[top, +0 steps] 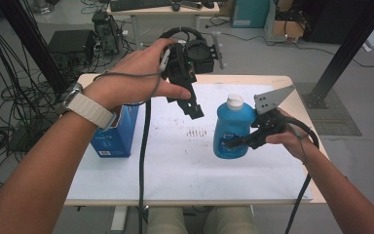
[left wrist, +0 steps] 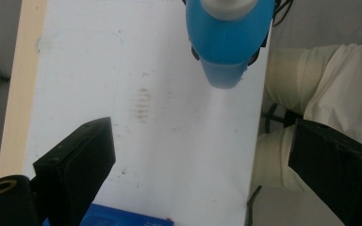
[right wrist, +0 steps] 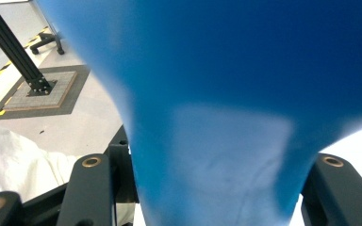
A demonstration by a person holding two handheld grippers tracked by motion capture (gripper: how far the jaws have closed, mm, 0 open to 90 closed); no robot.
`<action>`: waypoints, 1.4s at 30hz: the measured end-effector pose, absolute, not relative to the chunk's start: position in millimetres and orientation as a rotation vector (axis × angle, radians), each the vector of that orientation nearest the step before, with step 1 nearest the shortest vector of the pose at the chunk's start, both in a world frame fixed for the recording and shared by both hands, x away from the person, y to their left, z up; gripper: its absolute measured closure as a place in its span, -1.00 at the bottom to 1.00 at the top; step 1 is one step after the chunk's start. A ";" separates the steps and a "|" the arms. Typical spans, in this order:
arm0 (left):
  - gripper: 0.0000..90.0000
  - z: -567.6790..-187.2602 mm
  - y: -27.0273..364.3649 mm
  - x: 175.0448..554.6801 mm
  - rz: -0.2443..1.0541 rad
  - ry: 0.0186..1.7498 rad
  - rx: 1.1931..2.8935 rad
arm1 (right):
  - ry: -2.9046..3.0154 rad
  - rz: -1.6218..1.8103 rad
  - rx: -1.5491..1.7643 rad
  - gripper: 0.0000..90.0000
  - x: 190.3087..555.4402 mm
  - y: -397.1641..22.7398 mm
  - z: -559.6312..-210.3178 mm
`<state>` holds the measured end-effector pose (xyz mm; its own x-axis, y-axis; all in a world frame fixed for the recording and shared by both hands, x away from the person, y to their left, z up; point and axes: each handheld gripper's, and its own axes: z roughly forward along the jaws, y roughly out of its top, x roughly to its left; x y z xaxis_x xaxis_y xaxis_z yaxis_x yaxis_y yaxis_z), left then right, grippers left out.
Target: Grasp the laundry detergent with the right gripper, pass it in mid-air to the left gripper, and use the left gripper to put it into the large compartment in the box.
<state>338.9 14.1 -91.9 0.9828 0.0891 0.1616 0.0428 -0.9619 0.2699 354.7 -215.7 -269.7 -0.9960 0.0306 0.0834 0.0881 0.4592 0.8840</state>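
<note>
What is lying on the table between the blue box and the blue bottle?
Nothing lies there. In the high view, the white table sheet between the blue box and the blue bottle is bare, apart from a dark smudge.

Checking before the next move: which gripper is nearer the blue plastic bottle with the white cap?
Right. The right gripper is clamped on the blue plastic bottle; the left gripper hangs open, apart, to its upper left.

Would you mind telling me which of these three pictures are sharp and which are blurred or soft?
High view: evenly lit and fairly sharp, the blue bottle and table clear. Left gripper view: the bottle is soft-edged, the table surface bright and washed out. Right gripper view: the bottle sits so near the lens that it is badly out of focus, while the floor behind is crisper.
</note>
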 end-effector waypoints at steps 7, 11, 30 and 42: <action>-0.83 -92.2 9.5 337.7 0.246 0.087 2.865 | -2.646 -1.599 -0.083 -0.05 352.6 -213.3 -264.9; -0.83 -92.3 8.7 337.1 0.246 0.085 2.861 | -2.648 -1.599 -0.065 -0.05 352.2 -210.9 -263.6; -0.89 -97.7 6.5 334.1 0.181 0.065 2.857 | -2.645 -1.591 -0.017 -0.05 352.4 -193.5 -267.6; -0.90 -102.2 6.1 334.5 0.174 0.073 2.848 | -2.651 -1.563 0.009 -0.05 354.8 -178.6 -271.7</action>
